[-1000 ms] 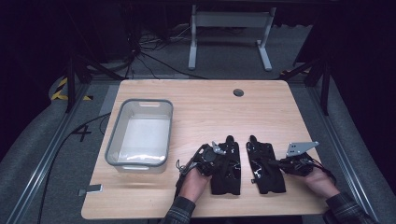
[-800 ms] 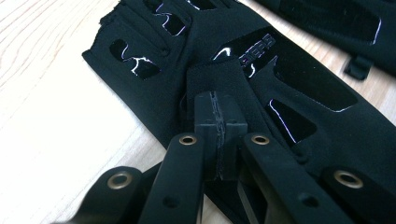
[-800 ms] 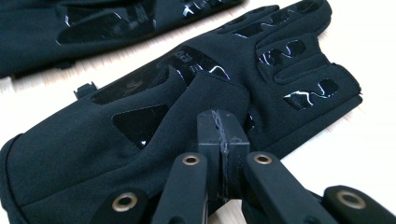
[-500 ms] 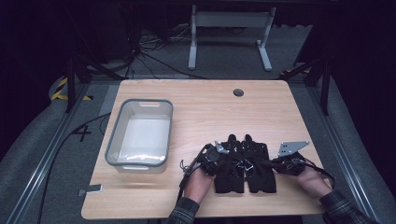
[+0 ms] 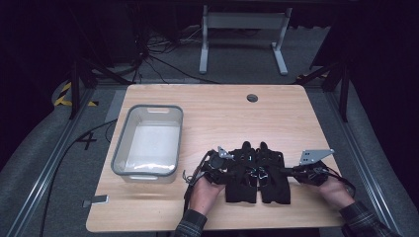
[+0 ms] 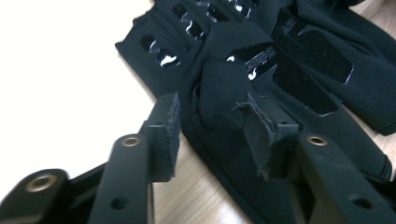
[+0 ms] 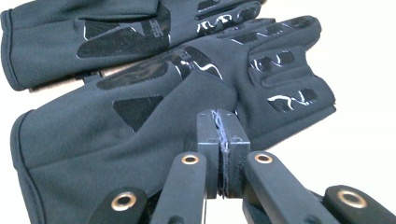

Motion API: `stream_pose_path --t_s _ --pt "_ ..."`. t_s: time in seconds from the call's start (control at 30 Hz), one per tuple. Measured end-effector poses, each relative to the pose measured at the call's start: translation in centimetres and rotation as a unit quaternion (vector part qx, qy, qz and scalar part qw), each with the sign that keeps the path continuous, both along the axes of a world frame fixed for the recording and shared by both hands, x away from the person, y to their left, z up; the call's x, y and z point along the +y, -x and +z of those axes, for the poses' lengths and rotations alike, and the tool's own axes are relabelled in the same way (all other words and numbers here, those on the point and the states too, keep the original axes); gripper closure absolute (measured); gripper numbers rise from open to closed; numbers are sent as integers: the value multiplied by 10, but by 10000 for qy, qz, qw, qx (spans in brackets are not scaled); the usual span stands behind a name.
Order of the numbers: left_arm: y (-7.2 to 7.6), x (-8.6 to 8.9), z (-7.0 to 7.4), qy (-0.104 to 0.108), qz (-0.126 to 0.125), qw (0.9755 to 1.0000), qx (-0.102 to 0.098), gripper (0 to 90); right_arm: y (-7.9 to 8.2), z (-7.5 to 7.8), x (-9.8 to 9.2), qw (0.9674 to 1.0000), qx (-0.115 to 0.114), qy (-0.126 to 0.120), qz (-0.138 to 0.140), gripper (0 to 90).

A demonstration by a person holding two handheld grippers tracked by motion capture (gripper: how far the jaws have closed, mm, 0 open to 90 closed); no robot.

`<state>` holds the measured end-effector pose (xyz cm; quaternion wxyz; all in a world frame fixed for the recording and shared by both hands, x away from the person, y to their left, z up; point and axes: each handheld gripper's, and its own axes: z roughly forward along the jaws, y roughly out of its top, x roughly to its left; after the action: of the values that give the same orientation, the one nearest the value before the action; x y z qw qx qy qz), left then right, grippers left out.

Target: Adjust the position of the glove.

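Two black gloves lie palm up, side by side, near the table's front edge: the left glove (image 5: 242, 181) and the right glove (image 5: 274, 181). My left gripper (image 5: 233, 167) reaches the left glove (image 6: 224, 46) from the left. Its jaws have just been opening, and the left gripper (image 6: 212, 116) now stands open with the glove's thumb loose between the pads. My right gripper (image 5: 285, 171) comes in from the right. In the right gripper view the right gripper (image 7: 218, 116) is shut on the thumb tip of the right glove (image 7: 116, 135); the left glove (image 7: 56, 32) lies behind it.
A clear plastic bin (image 5: 154, 106) stands on the left half of the wooden table (image 5: 222, 118). A round cable hole (image 5: 252, 98) sits near the far edge. A small grey tab (image 5: 95, 201) lies at the front left corner. A metal stand (image 5: 242, 19) stands on the floor beyond.
The right glove has slid left with my right gripper until it lies against the left glove. My left gripper's jaws have opened off the left glove's thumb.
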<state>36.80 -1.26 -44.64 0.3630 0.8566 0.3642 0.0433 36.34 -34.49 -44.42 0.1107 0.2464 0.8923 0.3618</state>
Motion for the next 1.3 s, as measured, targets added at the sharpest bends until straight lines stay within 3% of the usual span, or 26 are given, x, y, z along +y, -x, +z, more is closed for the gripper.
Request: stream_pose_path --t_s 0.27,0.4,0.6,0.67,0.8,1.13,1.3 --pt "-2 -6 -8 -130 21 9997 199 493 6 -2 -20 9997 136 -165 -111 898" --pt "-1 -9 -9 -237 -7 9997 87 521 5 -3 -17 9998 150 -143 -45 898" --pt "1 -10 -9 -371 67 9993 -52 645 3 -8 -12 9998 199 -50 21 897" --pt "0 -11 -10 -307 -2 9995 -49 758 3 -9 -11 9998 211 -19 29 898" --pt "-1 -10 -9 -175 -10 9998 24 817 3 -9 -11 9998 217 -22 38 898" --pt "-2 1 5 408 30 9992 -3 826 -1 -9 -4 9996 255 -34 146 899" --pt "-4 3 11 491 -10 9987 -134 827 -8 -8 2 9994 275 -21 216 899"
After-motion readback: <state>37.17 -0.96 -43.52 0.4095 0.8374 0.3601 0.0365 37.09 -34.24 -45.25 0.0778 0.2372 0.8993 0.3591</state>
